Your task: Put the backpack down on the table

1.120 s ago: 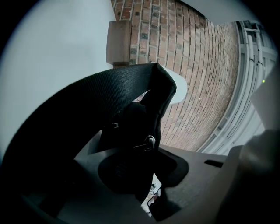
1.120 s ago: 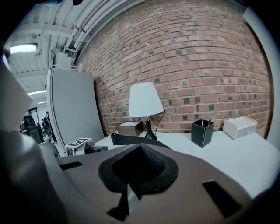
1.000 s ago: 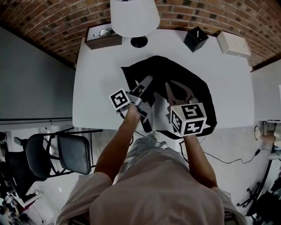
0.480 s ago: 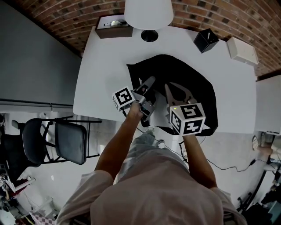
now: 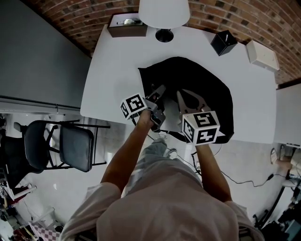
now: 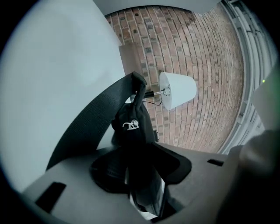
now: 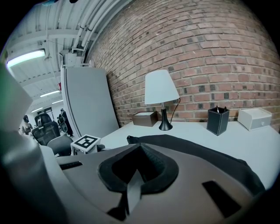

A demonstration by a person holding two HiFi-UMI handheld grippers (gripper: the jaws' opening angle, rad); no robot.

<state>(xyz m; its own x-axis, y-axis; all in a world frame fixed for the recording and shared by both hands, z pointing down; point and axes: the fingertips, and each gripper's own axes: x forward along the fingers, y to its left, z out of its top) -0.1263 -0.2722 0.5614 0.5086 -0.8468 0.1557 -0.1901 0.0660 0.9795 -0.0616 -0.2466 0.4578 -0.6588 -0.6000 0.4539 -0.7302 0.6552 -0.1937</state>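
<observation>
**Black fabric backpack** [image 5: 202, 84]: lies flat on the white tabletop [image 5: 113, 70], at mid-width, its near part reaching the near edge. A black webbing strap [image 6: 87, 129] and a small metal zip pull [image 6: 130, 125] stand up from its left side.

**Left tongs** [image 5: 159, 92] [image 6: 141, 175]: over the backpack's left side, close to the near edge. The jaws have just been opening and stand apart. The strap's dark fabric runs loose between them and is not pinched.

**Right tongs** [image 5: 190, 100] [image 7: 133, 181]: above the backpack's near half, just beside the left tongs. The jaws are drawn together to a thin slit with nothing in them.

**White-shaded table lamp** [image 5: 163, 12], black base: middle of the far edge.

**Brown rectangular box** [image 5: 126, 26]: far left corner.

**Black square pen pot** [image 5: 223, 42]: far edge, right of the lamp.

**White flat box** [image 5: 259, 54]: far right corner.

**Black folding chair** [image 5: 70, 150]: on the floor, off the left edge.

**Brick wall** [image 7: 210, 52]: behind the far edge.
</observation>
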